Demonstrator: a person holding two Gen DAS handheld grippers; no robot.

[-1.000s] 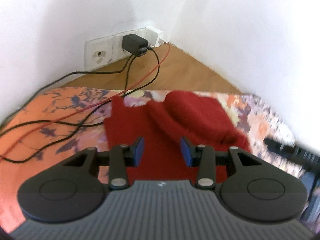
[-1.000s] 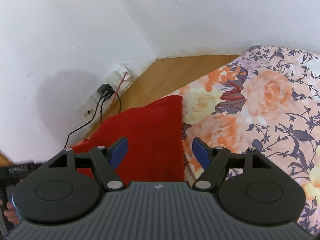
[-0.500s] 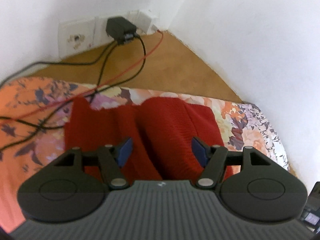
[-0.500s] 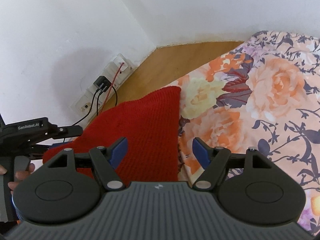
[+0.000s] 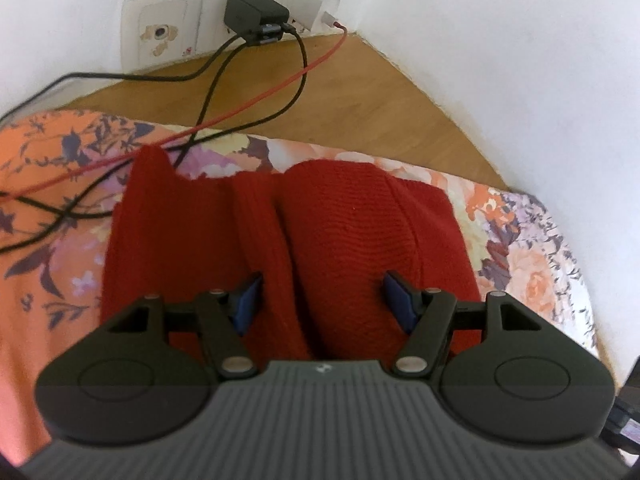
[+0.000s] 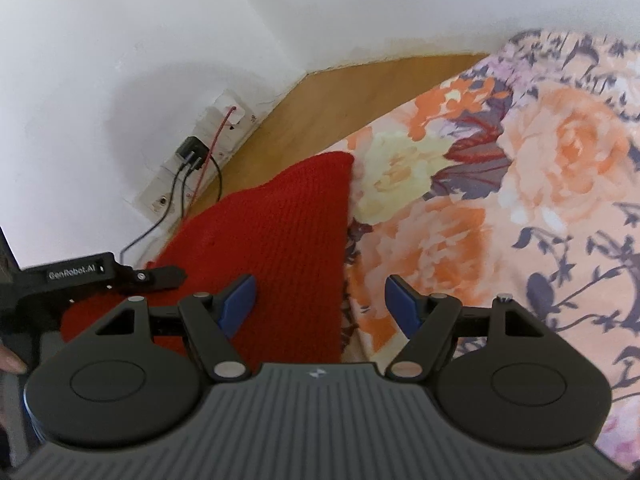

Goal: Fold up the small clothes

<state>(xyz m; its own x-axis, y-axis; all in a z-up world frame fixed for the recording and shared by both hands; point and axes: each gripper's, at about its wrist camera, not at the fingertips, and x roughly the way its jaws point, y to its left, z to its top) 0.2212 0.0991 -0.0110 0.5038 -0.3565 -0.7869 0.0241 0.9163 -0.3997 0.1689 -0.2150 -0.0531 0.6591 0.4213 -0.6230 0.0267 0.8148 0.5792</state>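
1. While both tools hover over the bed, my left gripper (image 5: pixel 322 294) is spread wide and empty, directly above the red knit garment (image 5: pixel 344 232).
2. My right gripper (image 6: pixel 320 300) is equally wide and empty, straddling the garment's right edge (image 6: pixel 346 240).
3. Garment lies on the floral bedsheet (image 6: pixel 500 208), long axis running away from me toward the wall, a raised crease down its middle.
4. Left gripper is nearer the bulk; right is nearer the free edge.
5. Black and red cables (image 5: pixel 248 112) trail from the wall sockets (image 5: pixel 160 36) across the sheet beside the far left corner: snag risk, in my judgement.
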